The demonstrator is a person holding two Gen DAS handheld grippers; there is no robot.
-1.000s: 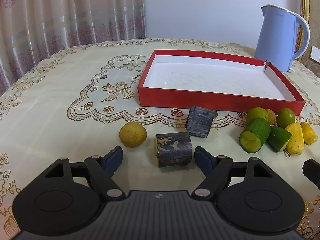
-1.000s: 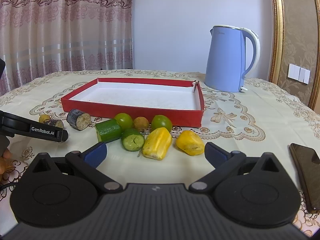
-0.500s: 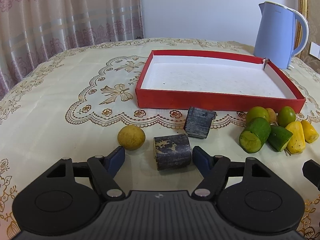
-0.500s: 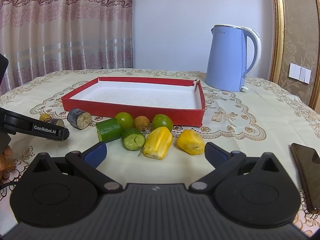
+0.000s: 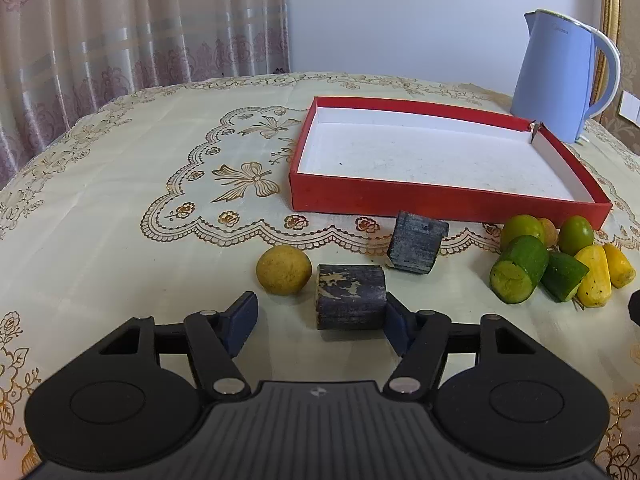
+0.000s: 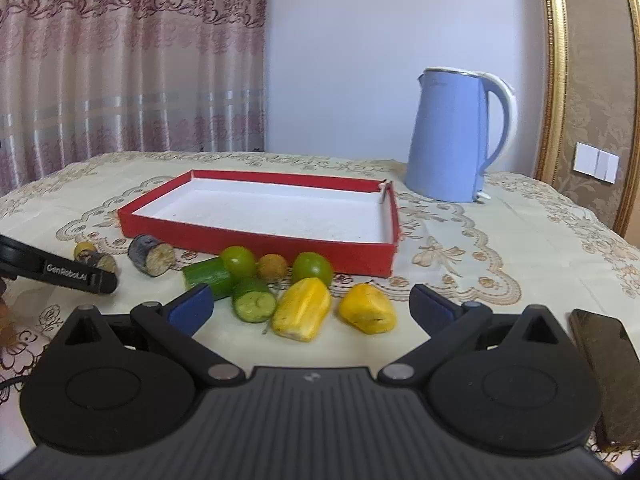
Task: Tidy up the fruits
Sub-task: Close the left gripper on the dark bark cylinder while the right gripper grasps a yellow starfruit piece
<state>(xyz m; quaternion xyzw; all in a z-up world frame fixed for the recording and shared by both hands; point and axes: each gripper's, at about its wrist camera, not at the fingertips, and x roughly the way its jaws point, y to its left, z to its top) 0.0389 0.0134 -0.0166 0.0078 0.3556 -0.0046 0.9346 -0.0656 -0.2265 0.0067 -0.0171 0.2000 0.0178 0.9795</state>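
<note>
A dark purple chunk (image 5: 351,298) lies between the jaws of my left gripper (image 5: 320,316), which are closing. The right pad meets the chunk's side; the left pad is still apart from it. A yellow round fruit (image 5: 283,269) sits just left of it, and a second dark chunk (image 5: 416,246) is behind. The red tray (image 5: 440,200) beyond holds nothing. My right gripper (image 6: 312,302) stands open and holds nothing, facing two yellow pieces (image 6: 302,314), cucumber pieces (image 6: 254,300), two green limes (image 6: 312,268) and a small brown fruit (image 6: 272,266).
A blue kettle (image 6: 460,136) stands behind the tray's right corner. A dark phone (image 6: 604,368) lies at the right near the table edge. The left gripper's arm (image 6: 60,274) shows at the left of the right wrist view. Curtains hang behind the table.
The left gripper's jaws have narrowed around the dark purple chunk, and the right pad has come up to it. The right gripper has hardly moved.
</note>
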